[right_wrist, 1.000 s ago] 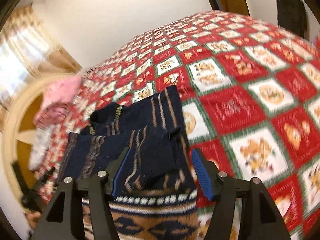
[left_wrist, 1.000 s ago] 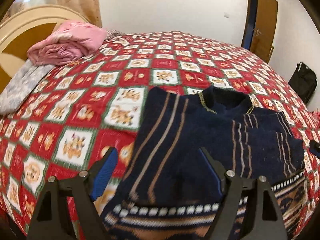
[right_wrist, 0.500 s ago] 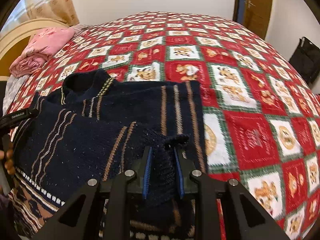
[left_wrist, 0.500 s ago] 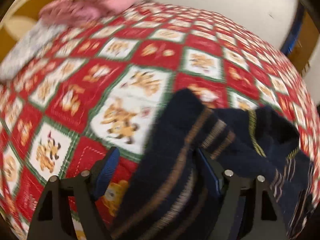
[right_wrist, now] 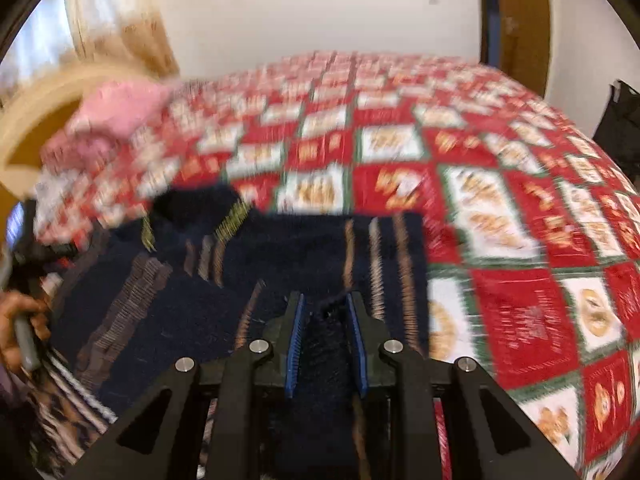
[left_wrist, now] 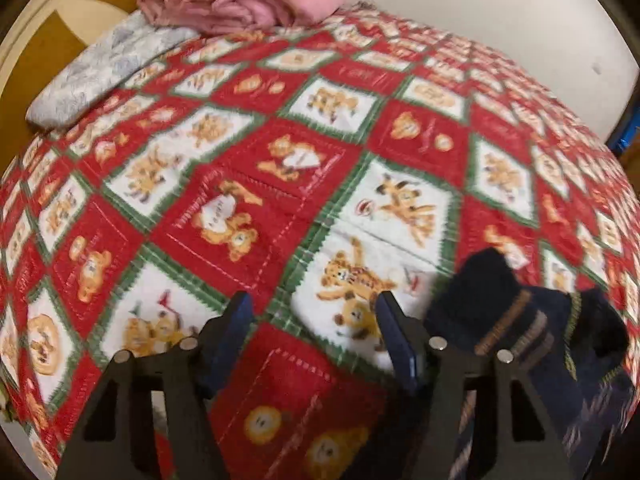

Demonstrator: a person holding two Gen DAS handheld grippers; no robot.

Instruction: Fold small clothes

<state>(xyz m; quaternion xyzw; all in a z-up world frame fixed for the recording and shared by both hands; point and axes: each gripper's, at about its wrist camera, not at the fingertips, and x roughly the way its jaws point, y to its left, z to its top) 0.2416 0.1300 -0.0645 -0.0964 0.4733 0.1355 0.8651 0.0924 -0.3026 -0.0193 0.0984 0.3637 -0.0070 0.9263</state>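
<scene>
A small navy sweater with tan stripes lies on the red bedspread with bear squares. My right gripper is shut on a bunched navy fold of the sweater, a sleeve end by the look of it. In the left wrist view the sweater sits at the lower right, its shoulder just right of my right-hand finger. My left gripper hangs over bare bedspread left of the sweater; its jaws are closing with no cloth between them.
A pink folded blanket and a grey patterned cloth lie by the cream headboard. A person's hand holds the other tool at the left edge. A black bag stands beside the bed, a door behind it.
My left gripper swung left off the sweater onto bare bedspread and narrowed. My right gripper shut on the sweater fold and kept hold while the view shifted.
</scene>
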